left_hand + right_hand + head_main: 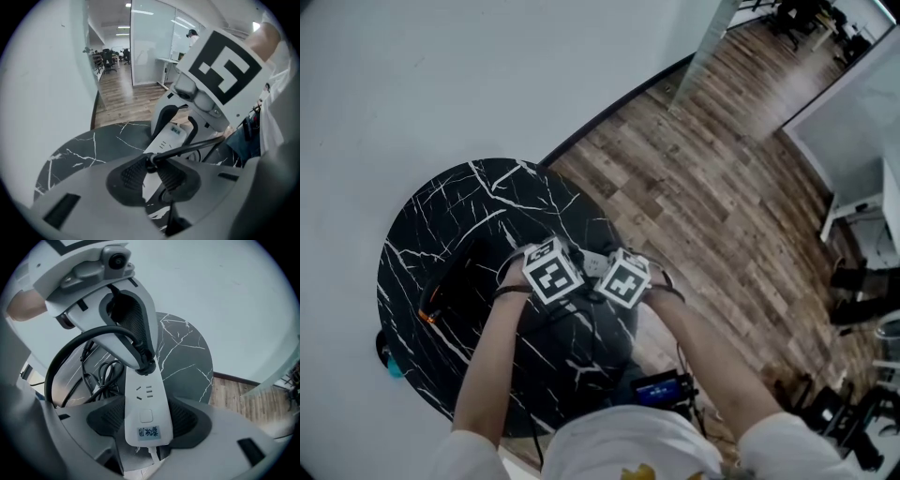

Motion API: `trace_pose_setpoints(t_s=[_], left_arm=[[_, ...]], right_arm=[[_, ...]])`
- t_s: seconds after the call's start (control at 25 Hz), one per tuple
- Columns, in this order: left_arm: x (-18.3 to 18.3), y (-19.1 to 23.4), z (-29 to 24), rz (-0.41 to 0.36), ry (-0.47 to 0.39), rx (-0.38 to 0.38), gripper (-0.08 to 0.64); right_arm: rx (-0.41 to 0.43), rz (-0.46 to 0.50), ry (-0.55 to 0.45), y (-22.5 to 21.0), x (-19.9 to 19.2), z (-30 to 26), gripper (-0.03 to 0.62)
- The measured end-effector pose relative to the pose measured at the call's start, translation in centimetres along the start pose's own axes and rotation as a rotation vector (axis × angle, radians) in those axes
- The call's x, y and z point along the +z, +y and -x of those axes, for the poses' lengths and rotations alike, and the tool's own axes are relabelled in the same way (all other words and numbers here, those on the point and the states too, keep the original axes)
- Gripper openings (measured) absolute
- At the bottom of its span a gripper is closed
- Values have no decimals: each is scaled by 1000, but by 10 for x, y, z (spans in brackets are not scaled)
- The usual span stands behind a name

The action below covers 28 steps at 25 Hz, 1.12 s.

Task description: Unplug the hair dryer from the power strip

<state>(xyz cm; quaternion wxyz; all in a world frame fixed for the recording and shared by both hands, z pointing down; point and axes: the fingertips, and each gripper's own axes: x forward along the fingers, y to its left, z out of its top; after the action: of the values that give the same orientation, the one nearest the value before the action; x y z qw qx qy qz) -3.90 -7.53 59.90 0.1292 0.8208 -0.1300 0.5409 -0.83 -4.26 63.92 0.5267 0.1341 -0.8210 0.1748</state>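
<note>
Hair dryer plug [146, 365] is sitting in the power strip [146, 404], near the table's [422, 244] right edge. The left gripper [151, 164] is pinching it narrowly, probably for the pull. The right gripper [147, 420] is clamping the strip's body, likely bracing it.

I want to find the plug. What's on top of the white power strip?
A black plug sits at the far end of the power strip, held in the jaws of the left gripper. Its pins are covered and cannot be seen.
</note>
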Motion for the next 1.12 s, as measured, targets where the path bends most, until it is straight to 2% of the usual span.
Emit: trace_pose_setpoints(t_s=[0.08,0.16,0.24,0.36,0.48,0.52,0.6,0.68,0.72,0.8,0.88,0.96,1.04,1.12], left_arm=[[0,9,2,33,9,-20,68],[2,7,1,82,18,-114,74],[7,-1,1,75,10,-161,75],[5,-8,-1,-11,26,-65,68],[1,1,1,-40,47,15,66],[1,6,2,-29,53,7,66],[-2,9,2,31,61,-63,67],[4,3,1,99,31,-153,77],[7,-1,1,112,15,-171,80],[8,-6,0,67,18,-128,74],[3,-9,-3,-11,42,-39,66],[-2,-7,-5,-29,59,-9,64],[-1,4,0,-4,64,-40,66],[7,4,2,74,33,-136,71]], right_arm=[[-6,18,-3,0,-1,1,275],[-17,33,-13,-2,-1,1,275],[-23,30,-22,-3,0,2,275],[-19,14,-19,-3,0,1,275],[-17,19,-18,-2,1,1,275],[-19,24,-18,-2,1,1,275],[-25,30,-16,-2,0,1,275],[-29,27,-22,-2,-1,1,275],[-28,22,-30,-2,-2,1,275],[-24,8,-42,-2,-1,1,275],[-19,-2,-38,-3,1,1,275],[-10,-1,-24,0,2,-1,275],[-10,5,-17,2,0,-1,275],[-22,2,-14,0,-3,0,275]])
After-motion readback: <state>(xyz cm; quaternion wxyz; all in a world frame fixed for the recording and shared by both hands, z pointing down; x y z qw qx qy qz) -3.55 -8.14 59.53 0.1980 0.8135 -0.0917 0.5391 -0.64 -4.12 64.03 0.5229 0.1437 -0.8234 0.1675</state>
